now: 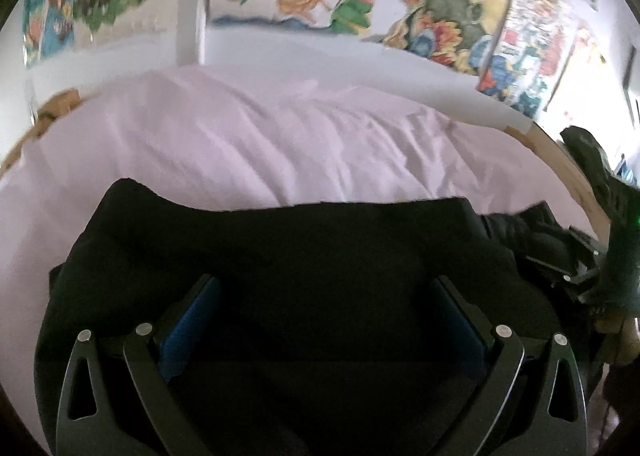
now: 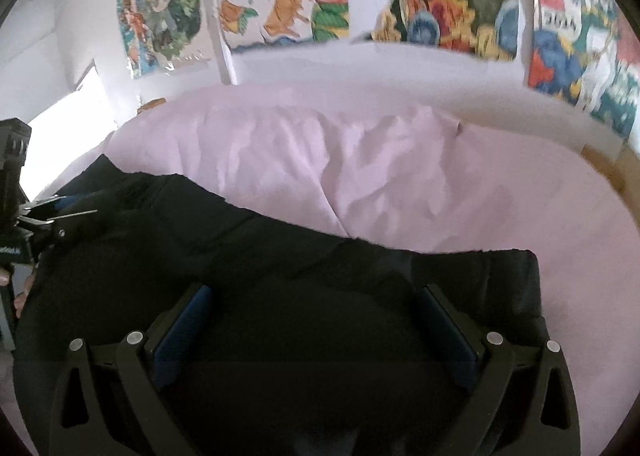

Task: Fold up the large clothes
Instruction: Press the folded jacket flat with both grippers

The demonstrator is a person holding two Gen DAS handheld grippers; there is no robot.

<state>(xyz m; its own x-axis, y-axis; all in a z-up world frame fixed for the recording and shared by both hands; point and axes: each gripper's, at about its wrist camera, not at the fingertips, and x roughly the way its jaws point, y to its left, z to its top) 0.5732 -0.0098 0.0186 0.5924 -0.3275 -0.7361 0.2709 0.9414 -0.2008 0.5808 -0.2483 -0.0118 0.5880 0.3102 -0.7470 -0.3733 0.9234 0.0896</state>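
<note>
One matte black garment (image 1: 280, 248), rumpled lilac sheet (image 1: 248, 143).

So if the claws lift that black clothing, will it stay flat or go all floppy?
Probably floppy: the black clothing already sags and creases over the pink sheet. It likely won't slide easily, since both are soft cloth. The left claw and right claw are open above it.

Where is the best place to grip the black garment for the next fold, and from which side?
Probably the far corners of the black garment, where its edge lies flat and exposed on the pink sheet. Left gripper and right gripper, both open, come from the near side.
</note>
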